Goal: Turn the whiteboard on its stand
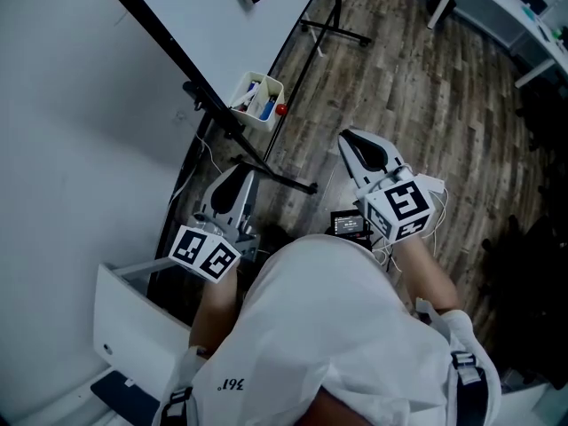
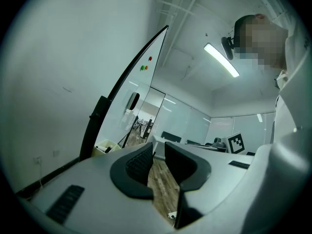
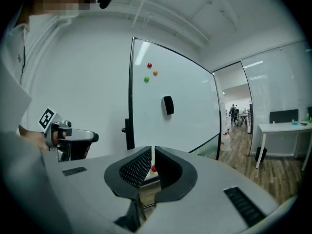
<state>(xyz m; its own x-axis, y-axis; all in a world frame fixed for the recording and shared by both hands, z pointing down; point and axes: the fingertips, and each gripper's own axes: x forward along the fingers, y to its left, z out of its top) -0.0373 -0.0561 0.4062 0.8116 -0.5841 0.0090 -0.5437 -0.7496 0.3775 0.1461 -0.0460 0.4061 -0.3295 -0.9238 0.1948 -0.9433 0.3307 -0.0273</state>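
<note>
— Well, head view first: where's the whiteboard (image 1: pixel 213 16)?
— Upright on its stand (image 1: pixel 333 29), beside the wall. I can't tell whether it's been turned. I hold the left hand-held gripper (image 1: pixel 238 180) and right hand-held gripper (image 1: pixel 351 145) level, short of its frame. That would suit reaching in or letting go.
— Containers?
— A white tray (image 1: pixel 271 80) at the board's lower edge holds markers (image 1: pixel 257 100), with a red ball (image 1: pixel 281 109) at its corner.
— Left gripper view?
— My jaws stand apart, with only floor (image 2: pixel 163 184) showing between them.
— Right gripper view?
— Jaws nearly together, a thin slit, gripping nothing. The board faces me, eraser (image 3: pixel 168 105) and magnets (image 3: pixel 149 65) on it.
</note>
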